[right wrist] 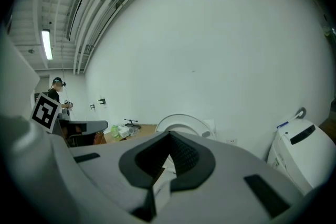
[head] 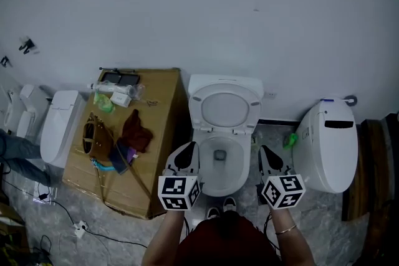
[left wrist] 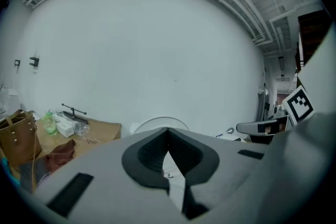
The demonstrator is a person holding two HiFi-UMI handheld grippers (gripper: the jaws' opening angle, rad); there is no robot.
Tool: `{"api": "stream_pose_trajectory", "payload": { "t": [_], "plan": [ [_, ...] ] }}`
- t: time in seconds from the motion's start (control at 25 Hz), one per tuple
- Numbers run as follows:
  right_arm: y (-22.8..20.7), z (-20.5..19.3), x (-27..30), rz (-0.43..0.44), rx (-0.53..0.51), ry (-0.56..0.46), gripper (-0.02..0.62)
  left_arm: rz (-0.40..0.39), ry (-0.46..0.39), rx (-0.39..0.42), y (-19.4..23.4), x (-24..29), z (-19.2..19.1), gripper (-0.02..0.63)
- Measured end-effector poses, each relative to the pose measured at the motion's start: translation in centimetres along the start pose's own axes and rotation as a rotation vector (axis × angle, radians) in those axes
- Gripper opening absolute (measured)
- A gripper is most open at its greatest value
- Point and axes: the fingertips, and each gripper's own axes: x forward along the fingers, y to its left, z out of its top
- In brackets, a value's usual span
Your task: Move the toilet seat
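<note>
Two claws, left point(head: 187, 149) and right point(head: 268, 152), both clenched, empty. At least three toilets: left point(head: 59, 128), middle point(head: 232, 179), right point(head: 327, 146). One box point(head: 161, 134). Seat point(head: 195, 106) is white, oval, raised on the middle toilet.

A: Left gripper view: toilet seat point(left wrist: 149, 125) mostly behind the left tool point(left wrist: 168, 139); only a top arc shows.
B: Noted. Head view: clutter point(head: 115, 95) on cardboard box point(head: 163, 128) too small to name. Person's forearms point(head: 293, 243) cut by bottom edge.
</note>
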Motion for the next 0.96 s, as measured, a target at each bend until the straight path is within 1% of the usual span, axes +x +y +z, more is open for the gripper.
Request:
{"api": "stream_pose_trajectory", "payload": {
  "t": [0.2,0.52,0.8,0.96],
  "plan": [
    [1.7,0.2,-1.0,0.019,-0.015,-0.011,0.015,0.008,0.001,-0.012,-0.2,-1.9,-0.6,0.026],
    [3.8,-1.0,-2.7,0.033,-0.014,-0.011,0.015,0.019,-0.002,-0.018,0.0,-4.3,-1.4,0.026],
    [5.9,-0.9,-3.4,0.046,-0.051,-0.022,0.015,0.013,-0.007,-0.017,0.5,-5.9,-1.7,0.026],
    [6.9,-1.2,-3.4,0.068,-0.063,-0.02,0.015,0.02,-0.008,-0.025,1.2,-6.6,-1.9,0.026]
  ]
}}
